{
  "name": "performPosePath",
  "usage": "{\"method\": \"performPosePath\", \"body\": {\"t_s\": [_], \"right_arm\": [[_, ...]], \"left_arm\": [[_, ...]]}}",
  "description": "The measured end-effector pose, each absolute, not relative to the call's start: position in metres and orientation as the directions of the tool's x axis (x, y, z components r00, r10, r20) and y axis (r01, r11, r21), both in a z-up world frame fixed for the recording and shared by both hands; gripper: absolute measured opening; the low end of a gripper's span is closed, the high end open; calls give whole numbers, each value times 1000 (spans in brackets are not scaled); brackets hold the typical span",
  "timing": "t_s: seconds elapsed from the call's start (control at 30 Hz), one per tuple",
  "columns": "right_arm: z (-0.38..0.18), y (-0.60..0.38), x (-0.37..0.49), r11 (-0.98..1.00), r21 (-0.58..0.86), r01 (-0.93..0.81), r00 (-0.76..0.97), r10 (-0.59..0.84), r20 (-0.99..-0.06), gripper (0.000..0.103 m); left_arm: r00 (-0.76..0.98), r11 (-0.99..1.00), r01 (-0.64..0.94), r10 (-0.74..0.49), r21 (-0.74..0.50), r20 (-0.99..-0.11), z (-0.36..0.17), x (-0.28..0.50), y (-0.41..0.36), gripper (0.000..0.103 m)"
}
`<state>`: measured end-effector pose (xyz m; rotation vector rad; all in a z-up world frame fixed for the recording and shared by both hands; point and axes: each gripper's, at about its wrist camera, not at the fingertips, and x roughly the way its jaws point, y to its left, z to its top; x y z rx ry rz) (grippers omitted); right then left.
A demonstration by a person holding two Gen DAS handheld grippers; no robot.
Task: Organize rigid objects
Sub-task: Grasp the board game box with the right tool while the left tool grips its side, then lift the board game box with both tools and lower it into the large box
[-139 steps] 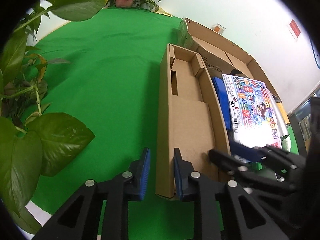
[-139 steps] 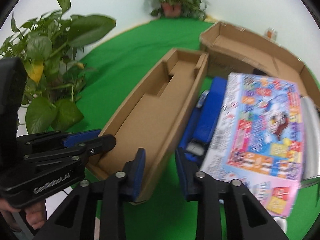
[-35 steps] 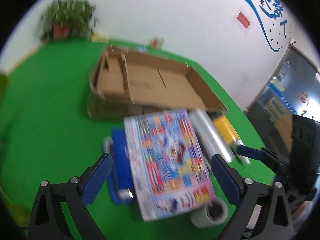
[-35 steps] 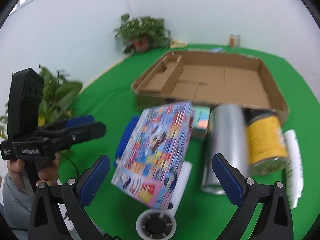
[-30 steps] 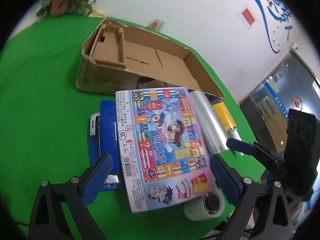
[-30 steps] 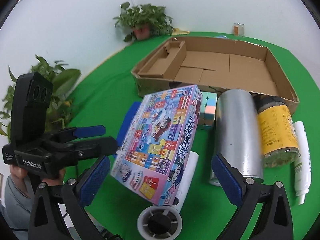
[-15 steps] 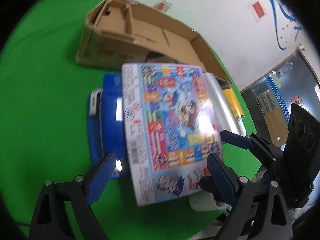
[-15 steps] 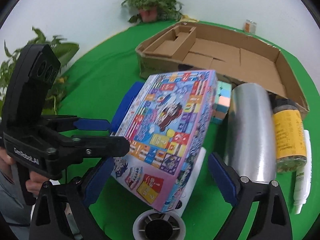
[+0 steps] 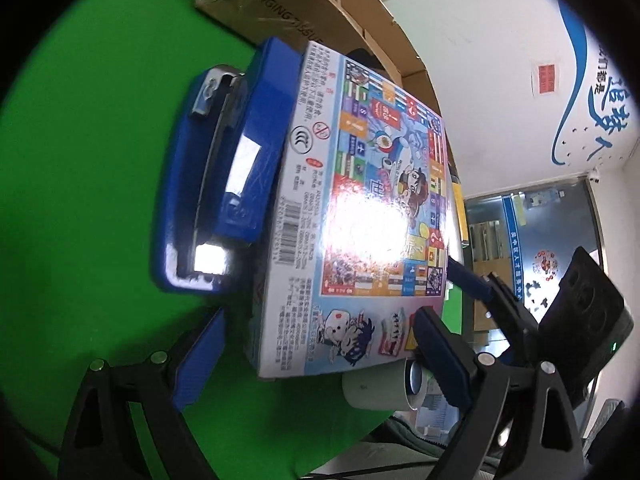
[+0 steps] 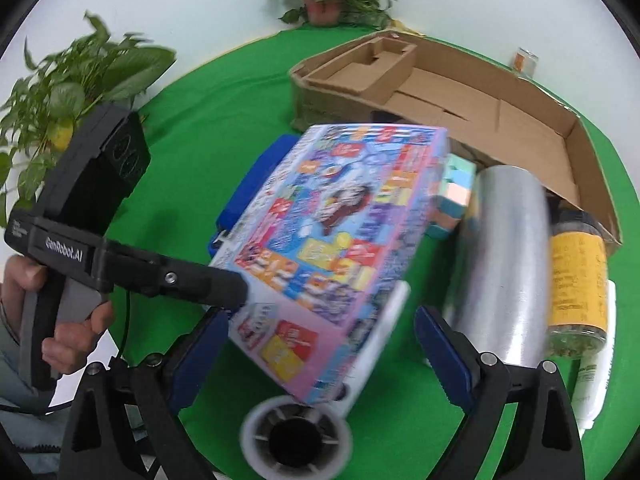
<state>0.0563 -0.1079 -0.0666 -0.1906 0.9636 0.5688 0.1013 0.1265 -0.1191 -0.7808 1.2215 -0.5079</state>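
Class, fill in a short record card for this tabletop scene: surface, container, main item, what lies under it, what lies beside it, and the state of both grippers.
surface: green cloth
container: open cardboard box, nothing visible inside
main item: colourful game box, tilted, resting on other things
under it: blue case and white roll
beside it: silver roll, yellow-labelled jar, pastel cube, white tube
left gripper: open, straddling the game box's near end
right gripper: open, straddling the same end
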Motion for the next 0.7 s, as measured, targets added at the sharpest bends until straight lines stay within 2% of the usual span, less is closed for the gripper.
{"method": "performPosePath", "body": {"t_s": [0.1, 0.13, 0.17, 0.2, 0.3, 0.33, 0.53, 0.7], "right_arm": [[-63, -130, 68, 857, 151, -492, 439, 394, -807, 93], [-64, -135, 73, 857, 183, -481, 427, 411, -805, 87], [-67, -138, 79, 855, 214, -472, 406, 427, -808, 83], [-69, -137, 81, 855, 217, -471, 399, 426, -812, 77], [-77, -122, 80, 853, 182, -489, 394, 402, -827, 76], [-77, -118, 78, 854, 159, -494, 402, 387, -830, 72], [-75, -114, 79, 872, 114, -476, 428, 342, -837, 72], [-70, -113, 76, 885, 89, -457, 456, 319, -830, 71]], "left_arm": [[286, 641, -65, -723, -765, -629, -121, 105, 132, 89], [287, 644, -65, -719, -762, -633, -121, 109, 130, 87], [285, 655, -63, -712, -753, -642, -120, 111, 130, 80], [278, 665, -64, -705, -744, -653, -120, 114, 127, 76], [267, 676, -52, -700, -735, -662, -117, 120, 122, 69], [272, 683, -53, -692, -728, -669, -117, 120, 121, 67], [310, 693, -55, -673, -719, -672, -113, 117, 123, 56], [341, 727, -44, -634, -685, -695, -110, 115, 119, 54]]}}
